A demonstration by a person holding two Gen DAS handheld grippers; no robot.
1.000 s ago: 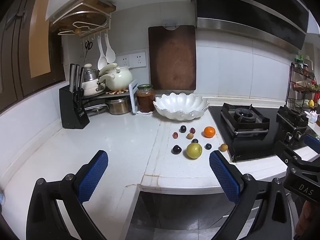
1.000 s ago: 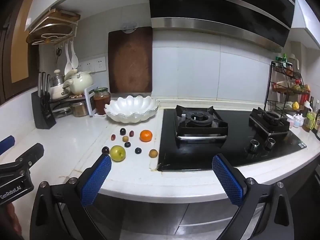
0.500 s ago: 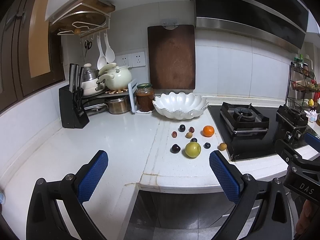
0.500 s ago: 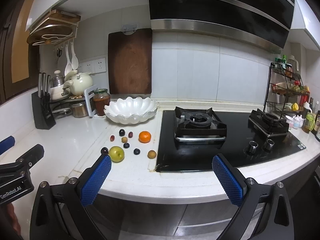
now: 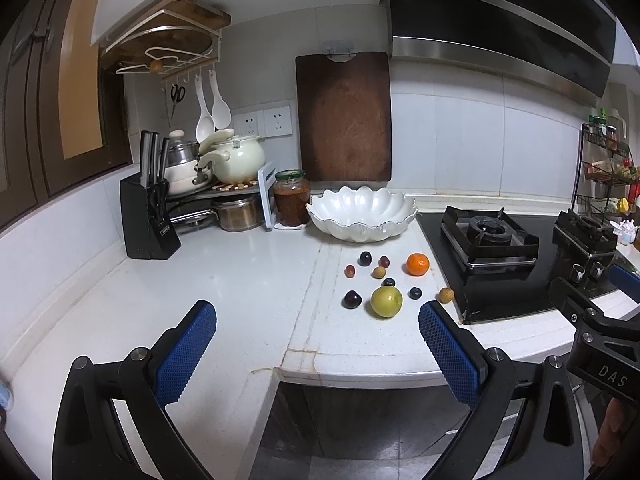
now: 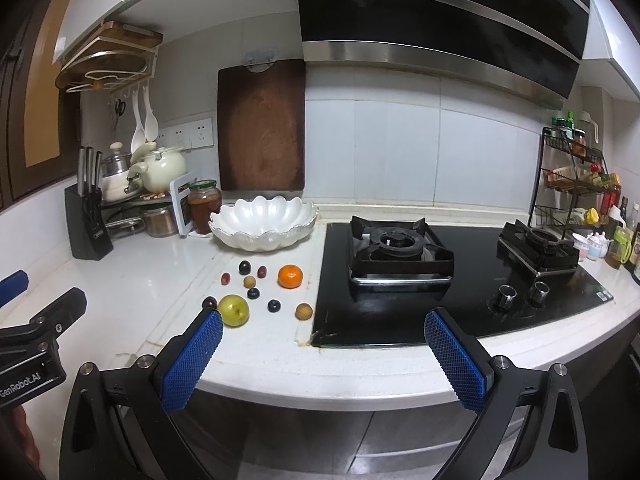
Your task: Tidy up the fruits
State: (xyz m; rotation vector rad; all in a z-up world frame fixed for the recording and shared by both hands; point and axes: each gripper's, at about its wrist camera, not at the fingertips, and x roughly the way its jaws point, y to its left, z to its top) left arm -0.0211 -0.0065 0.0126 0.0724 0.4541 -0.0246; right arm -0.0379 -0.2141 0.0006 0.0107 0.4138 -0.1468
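The fruits lie loose on the white tabletop, in a cluster in front of the scalloped white bowl and just left of the black gas hob. None is in the bowl yet. The green apple is the largest: firm and fairly heavy by the look of it, smooth-skinned, best taken across its widest part. The orange mandarin looks lighter and softer, so a gentle squeeze at its equator should do. The dark plum, the tan longan-like fruit by the hob edge and the small dark grapes are round, slick and easily bruised; they will likely roll or squirt out if pinched off-centre. The left gripper and the right gripper hover short of the tabletop's front edge, both with jaws spread wide and empty. The tabletop is hard, glossy and flat, with a seam running through it. The kitchen is dim, with a knife block and a jar towards the back.
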